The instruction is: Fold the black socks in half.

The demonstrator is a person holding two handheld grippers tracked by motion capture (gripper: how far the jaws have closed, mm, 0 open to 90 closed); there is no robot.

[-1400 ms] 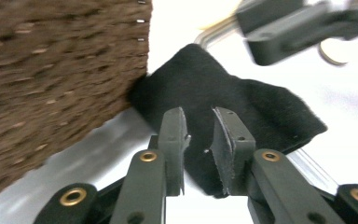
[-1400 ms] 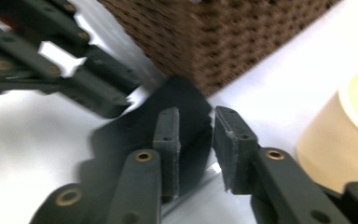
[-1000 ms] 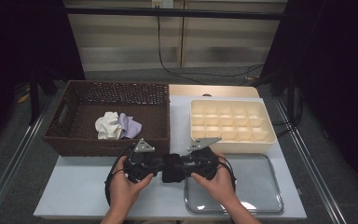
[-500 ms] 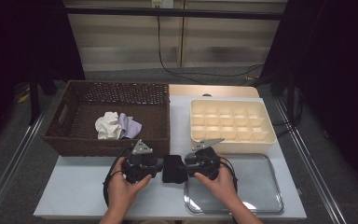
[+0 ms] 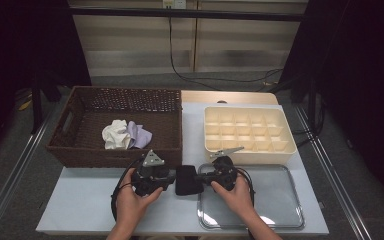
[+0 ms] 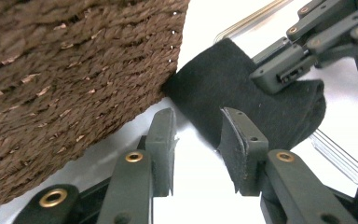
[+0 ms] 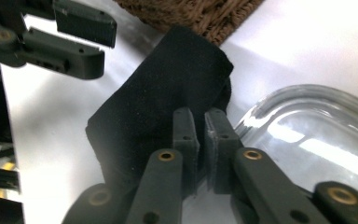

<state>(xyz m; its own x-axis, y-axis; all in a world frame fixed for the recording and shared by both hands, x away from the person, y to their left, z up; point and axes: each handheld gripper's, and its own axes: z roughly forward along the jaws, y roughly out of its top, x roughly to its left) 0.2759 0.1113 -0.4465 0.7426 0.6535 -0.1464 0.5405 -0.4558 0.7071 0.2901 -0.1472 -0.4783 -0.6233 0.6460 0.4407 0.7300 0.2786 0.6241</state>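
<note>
A folded black cloth [image 5: 187,180] lies on the white table between my two grippers, near the front wall of a brown wicker basket [image 5: 115,156]. My right gripper [image 5: 200,176] points left at it. In the right gripper view its jaws [image 7: 200,122] have just closed, almost together, on the cloth's [image 7: 158,98] near edge. My left gripper [image 5: 172,179] points right. Its jaws [image 6: 198,140] have just been opening and stand apart at the cloth's [image 6: 223,88] other end, with bare table showing between them. The cloth brushes the right-hand pad [image 6: 235,154].
A white cloth [image 5: 114,134] and a lilac cloth [image 5: 141,135] lie in the basket. A cream box with several compartments [image 5: 252,149] stands behind the right hand. A clear glass tray [image 5: 280,202] lies at the front right, its rim next to the black cloth.
The two grippers have drawn apart, and the black cloth now shows flat between them. The right gripper has sunk a little and its jaws have come together.
</note>
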